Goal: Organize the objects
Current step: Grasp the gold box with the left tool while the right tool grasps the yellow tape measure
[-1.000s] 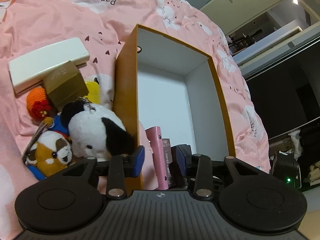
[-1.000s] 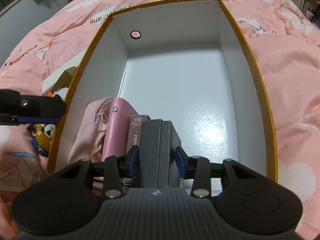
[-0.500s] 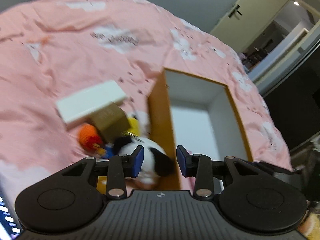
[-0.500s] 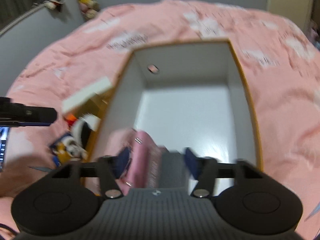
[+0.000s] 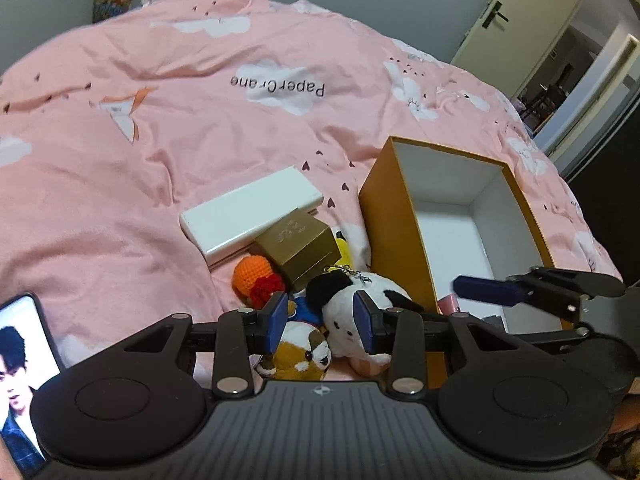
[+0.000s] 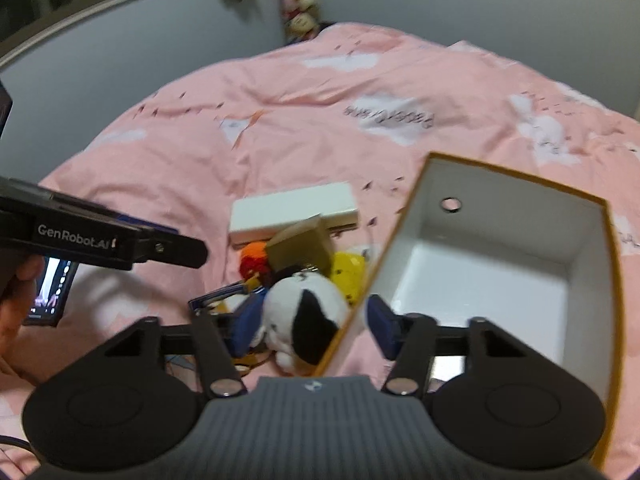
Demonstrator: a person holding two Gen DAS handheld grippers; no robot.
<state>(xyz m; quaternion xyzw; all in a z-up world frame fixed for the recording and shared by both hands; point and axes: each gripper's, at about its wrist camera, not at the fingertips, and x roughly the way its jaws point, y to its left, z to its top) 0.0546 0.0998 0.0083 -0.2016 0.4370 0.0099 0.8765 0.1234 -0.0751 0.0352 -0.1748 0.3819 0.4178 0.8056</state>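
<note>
Our left gripper (image 5: 322, 322) stands half spread and holds nothing. Our right gripper (image 6: 310, 326) has just been closing; its jaws are apart and empty. We read "GenRobot.AI" on the left gripper's side and "PaperCrane" on the pink cover (image 5: 160, 120). The plush toys (image 5: 360, 304) lie just beyond the left fingertips, beside the orange box (image 5: 394, 220).

On the bed lie one open orange box (image 5: 394, 216), one white flat box (image 5: 248, 214), one gold box (image 5: 300, 246), and one phone (image 5: 22, 376). Soft toys number perhaps five: black-and-white (image 5: 360, 312), brown-and-white (image 5: 300, 354), orange crochet (image 5: 254, 276), yellow (image 6: 348, 272), blue (image 5: 306, 306).
</note>
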